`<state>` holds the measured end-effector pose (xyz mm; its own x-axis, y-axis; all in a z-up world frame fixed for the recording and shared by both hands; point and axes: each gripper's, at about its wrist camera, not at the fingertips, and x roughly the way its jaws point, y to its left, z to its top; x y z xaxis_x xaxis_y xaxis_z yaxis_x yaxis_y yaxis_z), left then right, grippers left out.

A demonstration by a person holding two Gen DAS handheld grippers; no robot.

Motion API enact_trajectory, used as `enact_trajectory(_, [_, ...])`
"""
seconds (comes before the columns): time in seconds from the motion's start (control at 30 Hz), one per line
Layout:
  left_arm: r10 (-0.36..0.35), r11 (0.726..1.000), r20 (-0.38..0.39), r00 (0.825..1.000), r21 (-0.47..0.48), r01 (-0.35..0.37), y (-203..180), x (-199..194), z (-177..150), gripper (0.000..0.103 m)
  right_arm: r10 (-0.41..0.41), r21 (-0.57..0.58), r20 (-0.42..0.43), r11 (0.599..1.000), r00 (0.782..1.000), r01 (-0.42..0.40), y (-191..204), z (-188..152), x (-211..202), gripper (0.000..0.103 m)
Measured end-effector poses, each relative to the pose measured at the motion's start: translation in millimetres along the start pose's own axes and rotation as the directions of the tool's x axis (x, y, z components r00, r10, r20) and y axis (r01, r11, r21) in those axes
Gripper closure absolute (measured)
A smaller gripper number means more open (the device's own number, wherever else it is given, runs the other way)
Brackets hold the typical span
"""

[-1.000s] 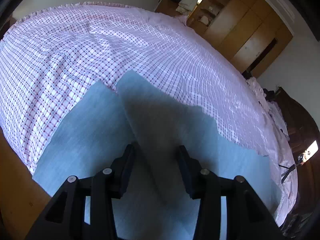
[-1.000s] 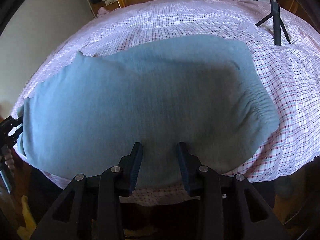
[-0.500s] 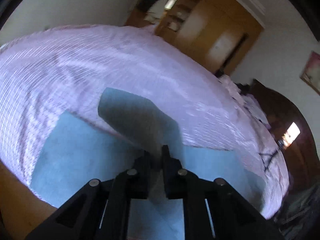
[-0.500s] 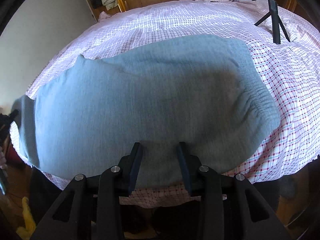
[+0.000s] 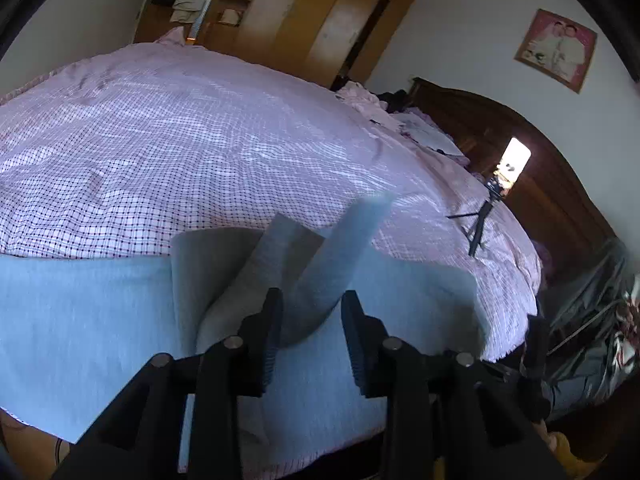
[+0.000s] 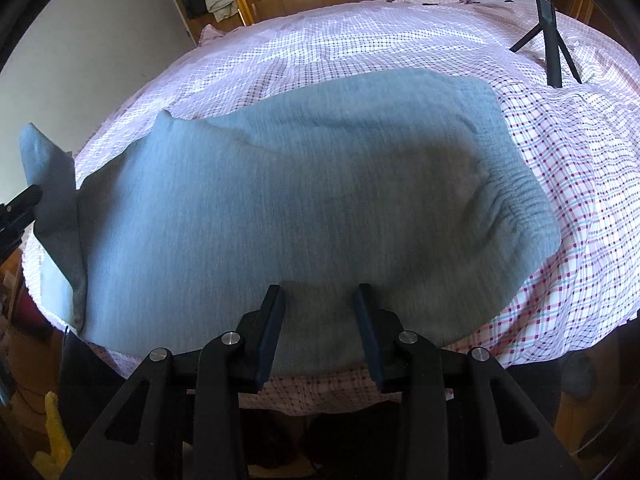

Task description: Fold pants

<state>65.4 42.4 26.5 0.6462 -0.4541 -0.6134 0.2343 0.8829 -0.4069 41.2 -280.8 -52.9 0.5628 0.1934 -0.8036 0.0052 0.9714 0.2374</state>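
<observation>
Grey-blue pants [image 6: 304, 200] lie flat across the near edge of a bed, elastic waistband [image 6: 516, 208] at the right. In the left wrist view the leg ends [image 5: 320, 264] are lifted and curl in the air over the flat pants [image 5: 88, 332], just ahead of my left gripper [image 5: 310, 316], whose jaws stand apart with loose fabric between them. In the right wrist view that lifted end [image 6: 52, 184] shows at far left. My right gripper [image 6: 320, 312] is open, low over the pants' near edge, holding nothing.
The bed has a pink checked sheet [image 5: 200, 152]. A phone on a small black tripod [image 5: 484, 216] stands on the bed's far right; it also shows in the right wrist view [image 6: 548, 32]. Wooden wardrobes, a dark headboard [image 5: 520, 148] and clothes lie beyond.
My left gripper shut on the pants' leg end, swung it up and to the right, and now its jaws stand apart again. The leg end has risen off the bed. The right gripper has stayed put.
</observation>
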Motion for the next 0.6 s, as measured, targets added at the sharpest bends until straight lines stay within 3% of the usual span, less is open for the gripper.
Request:
enact_trajectory(0.13, [-0.012, 1.0, 0.036, 0.999, -0.013, 0.012, 8.6, -20.8, -6.1, 0.056, -0.001, -0.003, 0.007, 1.0, 1.0, 0.001, 0.5, -1.0, 0.4, 0.073])
enact_trajectory(0.3, [0.046, 0.998, 0.056, 0.997, -0.038, -0.044, 19.7, -24.5, -3.4, 0.053, 0.002, -0.001, 0.011, 1.0, 1.0, -0.002, -0.2, -2.0, 0.8, 0.073])
enact_trajectory(0.6, [0.113, 0.993, -0.018, 0.993, 0.042, -0.112, 14.9, 41.5, 26.9, 0.054, 0.017, 0.002, 0.014, 1.0, 1.0, -0.017, -2.6, -2.0, 0.2, 0.073])
